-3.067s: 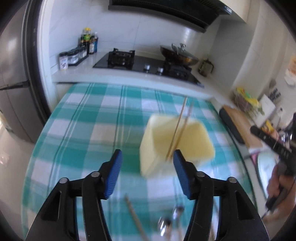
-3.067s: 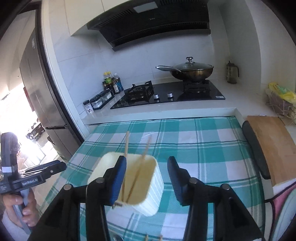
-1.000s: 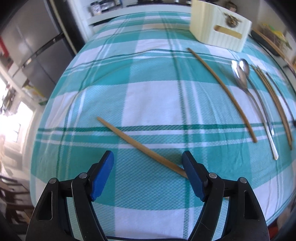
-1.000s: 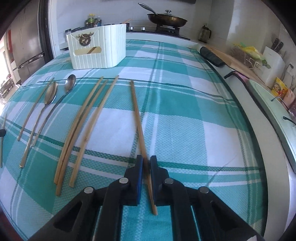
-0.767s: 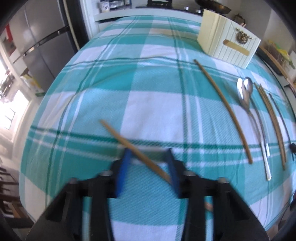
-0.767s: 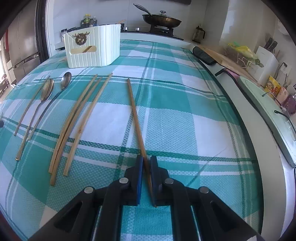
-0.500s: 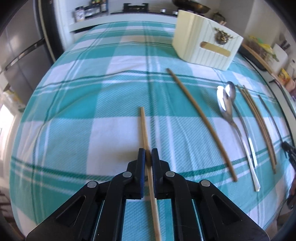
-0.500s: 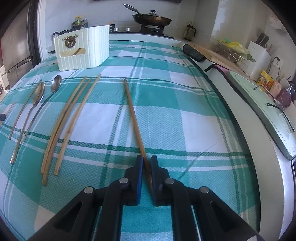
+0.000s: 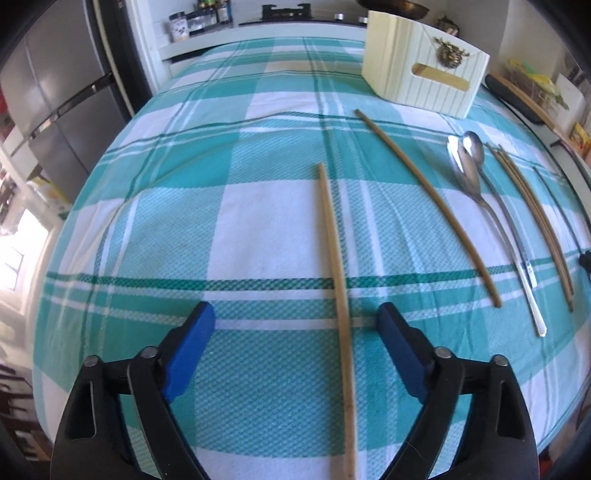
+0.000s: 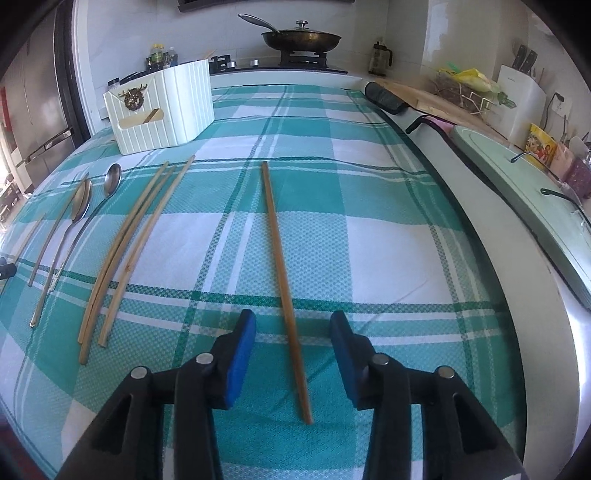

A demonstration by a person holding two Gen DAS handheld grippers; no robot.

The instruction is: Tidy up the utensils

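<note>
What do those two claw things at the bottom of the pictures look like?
Both look alike. The left gripper and right gripper are glossy black plastic with cut-out openings, and round silver pivot pins show on top. The jaws end in flat, bright blue pads. No cables, sleeves or markings are visible.

You face a white tiled wall [image 10: 402, 22] behind a gas stove [image 10: 303, 61]; a steel fridge [image 9: 55, 85] stands left, daylight glaring low beside it.
</note>
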